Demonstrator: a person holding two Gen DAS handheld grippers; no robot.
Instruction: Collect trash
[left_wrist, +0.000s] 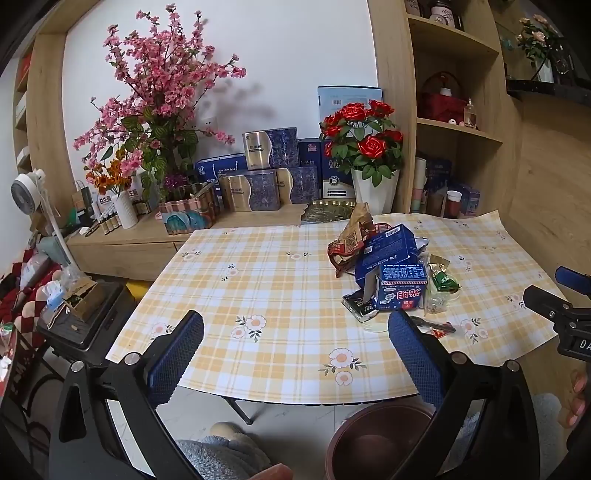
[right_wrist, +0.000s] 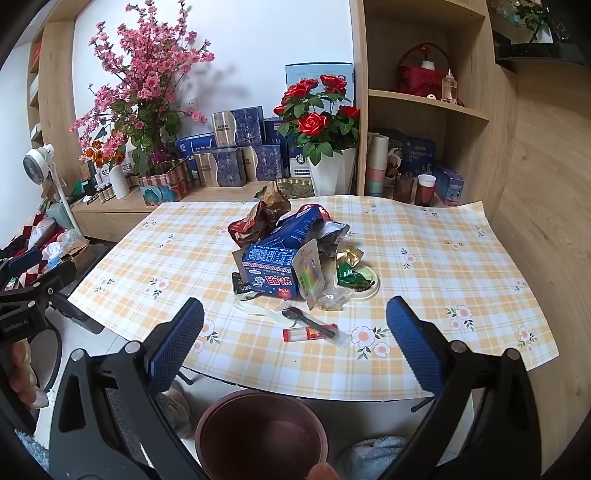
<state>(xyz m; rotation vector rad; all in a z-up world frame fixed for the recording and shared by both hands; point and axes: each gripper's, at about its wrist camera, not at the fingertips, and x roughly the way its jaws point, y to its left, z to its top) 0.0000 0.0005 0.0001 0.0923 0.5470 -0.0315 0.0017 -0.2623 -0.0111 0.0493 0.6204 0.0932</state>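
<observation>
progress: nothing collected, by the look of it | trash pile heaped on table | bin below table edge looks empty | left gripper fingers apart, holding nothing | right gripper likewise

The tablecloth looks like smooth, slightly glossy checked plastic sheet. The milk carton is printed card, the wrappers crinkled shiny foil, the bin matt brown plastic, the shelves pale wood grain.
</observation>
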